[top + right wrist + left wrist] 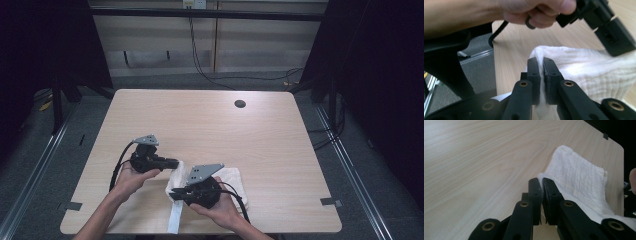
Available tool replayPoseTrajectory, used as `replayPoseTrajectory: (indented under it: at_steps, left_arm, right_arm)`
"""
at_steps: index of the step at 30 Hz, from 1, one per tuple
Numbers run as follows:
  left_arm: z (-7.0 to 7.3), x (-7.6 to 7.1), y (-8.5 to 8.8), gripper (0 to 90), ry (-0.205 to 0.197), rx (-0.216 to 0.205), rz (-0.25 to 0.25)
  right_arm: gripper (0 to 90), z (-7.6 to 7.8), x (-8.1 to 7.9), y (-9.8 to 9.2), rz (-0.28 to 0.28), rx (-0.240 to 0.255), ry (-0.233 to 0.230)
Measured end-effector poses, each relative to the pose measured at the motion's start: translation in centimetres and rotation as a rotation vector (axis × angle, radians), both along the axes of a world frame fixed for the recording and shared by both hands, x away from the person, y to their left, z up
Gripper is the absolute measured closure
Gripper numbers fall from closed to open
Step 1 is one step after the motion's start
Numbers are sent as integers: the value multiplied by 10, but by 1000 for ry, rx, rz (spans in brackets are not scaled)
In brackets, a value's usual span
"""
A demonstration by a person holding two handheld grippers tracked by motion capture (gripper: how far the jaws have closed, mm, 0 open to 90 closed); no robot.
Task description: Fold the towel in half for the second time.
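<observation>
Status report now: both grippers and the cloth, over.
Left hand-held gripper shut on white cloth edge. Right hand-held gripper shut on a fold of it. Cloth partly lifted off table. Nothing in the way.

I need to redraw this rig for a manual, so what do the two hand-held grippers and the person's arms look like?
Both are black. The left hand-held gripper and the right hand-held gripper each carry a grey three-cornered plate on top and trail a black cable. Each has two flat black jaws on linked bars with brass-coloured pivot rivets. The forearms are bare, with no sleeves in view.
</observation>
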State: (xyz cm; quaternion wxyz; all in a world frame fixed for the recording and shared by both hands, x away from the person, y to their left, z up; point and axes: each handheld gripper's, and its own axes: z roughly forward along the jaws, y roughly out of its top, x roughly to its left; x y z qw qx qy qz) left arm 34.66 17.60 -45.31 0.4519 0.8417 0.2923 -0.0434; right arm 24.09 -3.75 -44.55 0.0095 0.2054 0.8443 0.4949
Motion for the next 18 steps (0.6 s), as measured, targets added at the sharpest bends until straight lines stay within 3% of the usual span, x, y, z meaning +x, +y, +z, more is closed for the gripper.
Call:
replayPoseTrajectory:
  at_steps: [10, 18]
  left_arm:
    - [2, 3, -29, 859, -3, 14, -31]
    - [-2, 5, -41, 864, 10, 12, -51]
  right_arm:
    - [850, -1, -2, -17, -43, 0, -8]
    - [851, -4, -5, -33, -76, 14, 22]
